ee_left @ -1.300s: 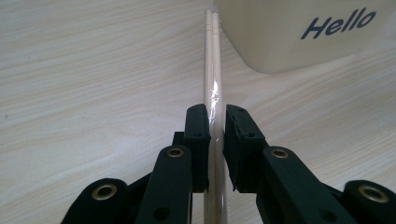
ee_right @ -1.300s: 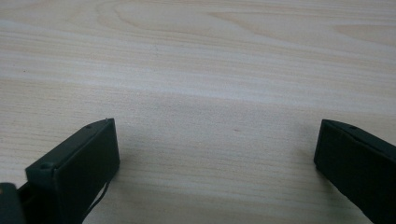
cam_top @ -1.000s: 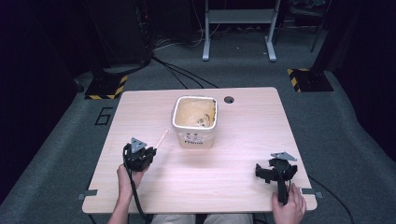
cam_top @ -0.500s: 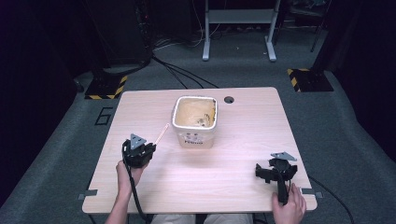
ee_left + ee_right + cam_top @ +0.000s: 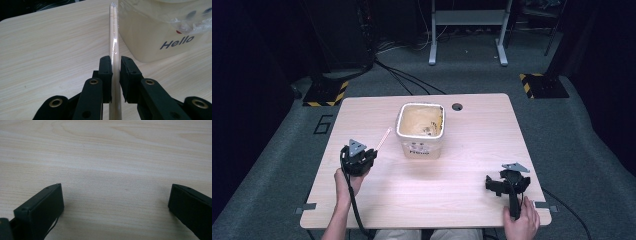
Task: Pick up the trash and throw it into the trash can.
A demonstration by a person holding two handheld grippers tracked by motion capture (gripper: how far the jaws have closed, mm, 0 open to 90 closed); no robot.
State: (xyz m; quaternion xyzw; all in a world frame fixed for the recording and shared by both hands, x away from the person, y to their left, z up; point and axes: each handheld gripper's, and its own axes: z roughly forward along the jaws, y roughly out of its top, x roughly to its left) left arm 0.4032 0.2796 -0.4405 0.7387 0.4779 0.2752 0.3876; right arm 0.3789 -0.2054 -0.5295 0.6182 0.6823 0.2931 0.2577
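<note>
table: pale wood-grain top (image 5: 462,185), rounded corners, round cable hole (image 5: 457,106) near the far edge at 12 o'clock
room: dark; grey carpet floor (image 5: 277,165), black cables, white metal stand legs (image 5: 467,30) beyond the table, two yellow-black striped plates at 10 and 2 o'clock
left gripper: (image 5: 368,151) at 9 o'clock of the tub, just beside it; forearm enters from the bottom edge, hand (image 5: 346,181) wrapped round the handle, grey three-cornered plate on top, jaws aimed toward 1 o'clock
left jaws: clamped together on the chopsticks (image 5: 114,42)
chopsticks: a pair in clear wrap, thin light wood, straight; stick out past the jaws up to 1 o'clock, tip just beside the tub wall, touching or not I cannot tell
right gripper: (image 5: 497,184) near the table's 5 o'clock corner, well apart from the tub; hand (image 5: 522,225) on the handle at the near edge
right jaws: wide apart, bare tabletop between the black pads (image 5: 42,207)
tub: (image 5: 421,131) cream plastic, squarish with rounded corners, open top, table centre; "Hello" printed on its side, crinkled clear wrapper (image 5: 192,21) at the rim
</note>
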